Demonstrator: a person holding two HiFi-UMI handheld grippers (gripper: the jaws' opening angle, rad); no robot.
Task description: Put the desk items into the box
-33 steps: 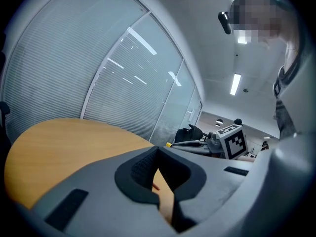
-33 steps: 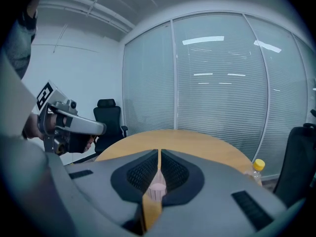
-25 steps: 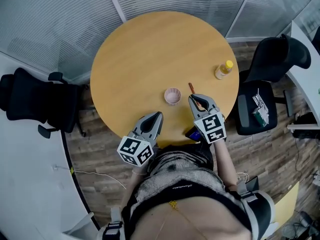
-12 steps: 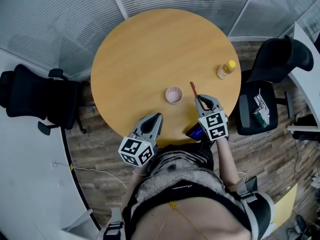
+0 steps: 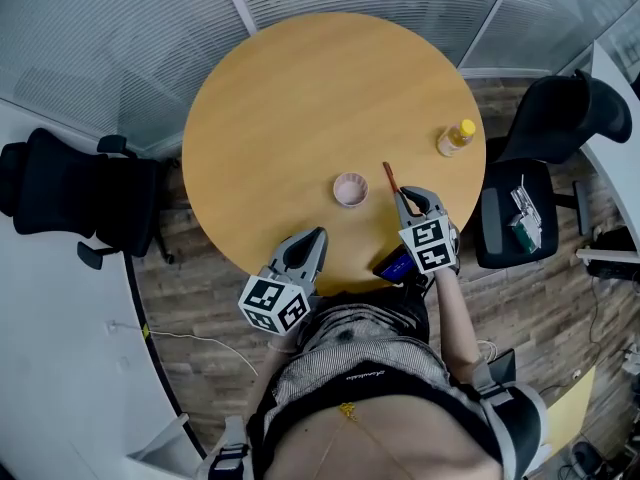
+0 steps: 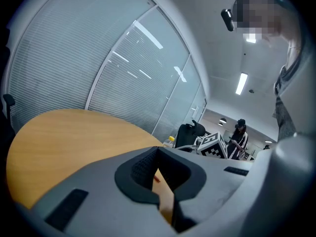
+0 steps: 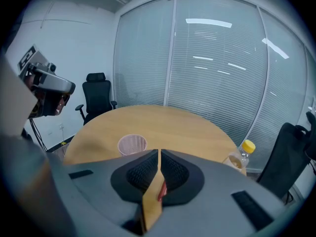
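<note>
The right hand-held gripper [image 5: 404,197] hung with its jaws pressed together and empty, its tips just beside the near end of the brown pen [image 5: 389,176]. The pen lay on the round wooden surface [image 5: 300,108] just right of the pink cup [image 5: 349,189]. The left hand-held gripper [image 5: 319,232], likewise closed on nothing, hovered at the near edge. A yellow-capped bottle [image 5: 455,138] stood far right.

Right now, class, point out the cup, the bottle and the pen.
cup [image 7: 132,149], right gripper view, on its mesh wall.
bottle [image 5: 462,127], head view, on its yellow cap.
pen [image 5: 388,175], head view, on its shaft.
</note>
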